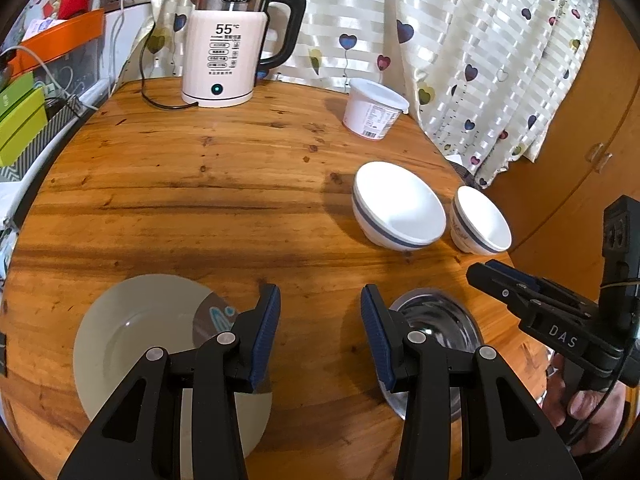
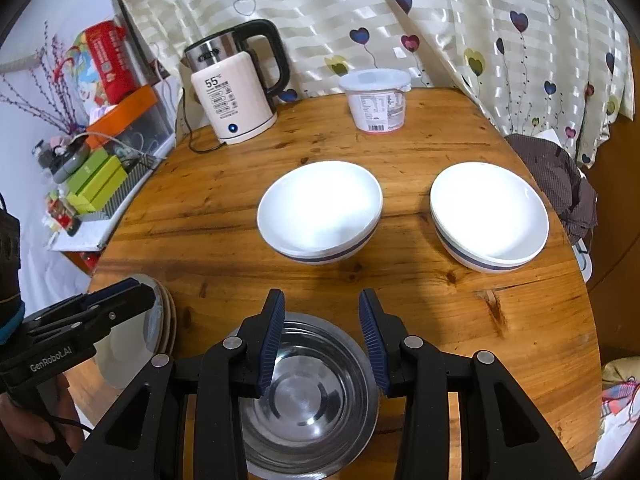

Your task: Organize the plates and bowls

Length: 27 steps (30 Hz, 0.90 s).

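Two white bowls with a blue band stand on the round wooden table: one in the middle (image 2: 320, 212) (image 1: 400, 206), one to the right (image 2: 490, 216) (image 1: 482, 220). A steel bowl (image 2: 308, 396) (image 1: 440, 332) sits at the front, under my open, empty right gripper (image 2: 322, 300) (image 1: 486, 270). A stack of plates (image 1: 136, 344) (image 2: 162, 316), with a small patterned plate (image 1: 212, 316) on it, lies front left. My left gripper (image 1: 320, 294) (image 2: 136, 286) is open and empty, over bare table between the plates and the steel bowl.
A white electric kettle (image 1: 222, 52) (image 2: 236, 92) with its cord stands at the back left. A white plastic tub (image 1: 374, 108) (image 2: 376, 100) stands at the back. A heart-patterned curtain (image 2: 400, 20) hangs behind. Cluttered boxes (image 2: 100, 176) lie off the left table edge.
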Available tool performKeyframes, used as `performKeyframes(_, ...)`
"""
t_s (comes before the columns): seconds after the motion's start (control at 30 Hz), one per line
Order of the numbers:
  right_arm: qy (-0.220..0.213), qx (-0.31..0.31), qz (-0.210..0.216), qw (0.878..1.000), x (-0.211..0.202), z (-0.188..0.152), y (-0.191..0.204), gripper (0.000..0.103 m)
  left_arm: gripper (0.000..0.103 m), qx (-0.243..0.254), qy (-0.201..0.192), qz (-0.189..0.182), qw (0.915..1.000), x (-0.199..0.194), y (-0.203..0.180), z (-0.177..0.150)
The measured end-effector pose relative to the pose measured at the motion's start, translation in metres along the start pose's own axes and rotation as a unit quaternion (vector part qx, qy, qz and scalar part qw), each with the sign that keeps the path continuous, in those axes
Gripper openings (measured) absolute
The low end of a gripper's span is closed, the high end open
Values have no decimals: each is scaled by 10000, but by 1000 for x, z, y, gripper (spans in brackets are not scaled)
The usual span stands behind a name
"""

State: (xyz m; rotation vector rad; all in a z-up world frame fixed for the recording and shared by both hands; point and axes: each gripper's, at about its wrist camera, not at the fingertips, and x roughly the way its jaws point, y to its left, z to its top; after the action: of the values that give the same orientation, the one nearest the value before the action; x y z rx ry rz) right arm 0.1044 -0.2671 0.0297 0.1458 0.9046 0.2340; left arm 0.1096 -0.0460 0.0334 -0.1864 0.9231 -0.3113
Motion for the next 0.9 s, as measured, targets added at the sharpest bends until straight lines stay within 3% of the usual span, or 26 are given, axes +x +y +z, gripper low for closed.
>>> performKeyframes(0.9,156,529,214,9982,44,39,-33,35,43,-79,418,-556,9975,69,-27,58)
